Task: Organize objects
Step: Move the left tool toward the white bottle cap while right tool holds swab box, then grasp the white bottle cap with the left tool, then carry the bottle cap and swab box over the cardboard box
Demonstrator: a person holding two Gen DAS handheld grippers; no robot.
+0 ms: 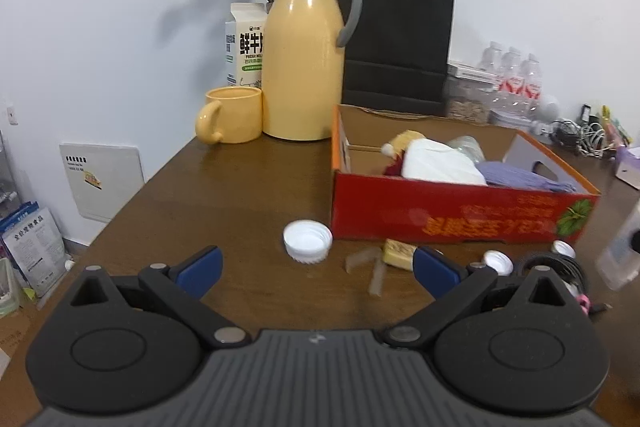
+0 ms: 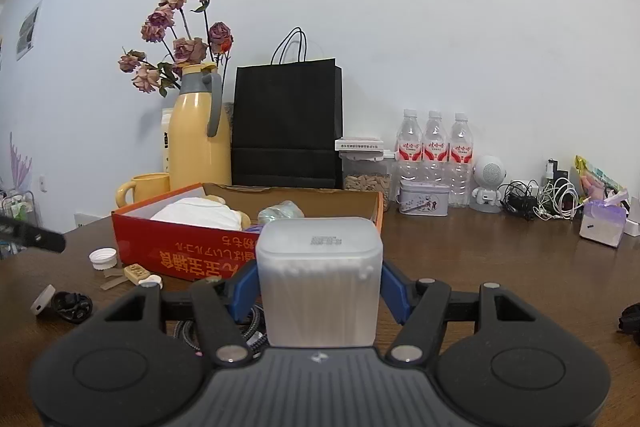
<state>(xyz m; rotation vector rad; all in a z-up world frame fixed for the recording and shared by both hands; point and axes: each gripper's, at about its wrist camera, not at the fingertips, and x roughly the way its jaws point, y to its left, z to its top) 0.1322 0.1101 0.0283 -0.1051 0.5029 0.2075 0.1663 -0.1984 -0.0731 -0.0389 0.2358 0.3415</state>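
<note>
- The right claw pinches a frosted box of cotton swabs between its blue pads, the box upright with its lid toward the red cardboard box.
- The relation that matters: the red cardboard box lies straight ahead of that claw and slightly left, its open top just beyond the swab box, so I judge the load has only to go forward and over the near wall.
- Inside already sit a white bundle and a crumpled clear bottle; free room looks to be on the right side.
- The left claw is spread wide and empty over the desk, with a white cap just ahead of it between the pads' lines.
- Small things near the box front, a tan block and clear strips, are blurred; what the strips are is probably not readable.
- The swab box hides the red cardboard box's middle in the right view.
</note>
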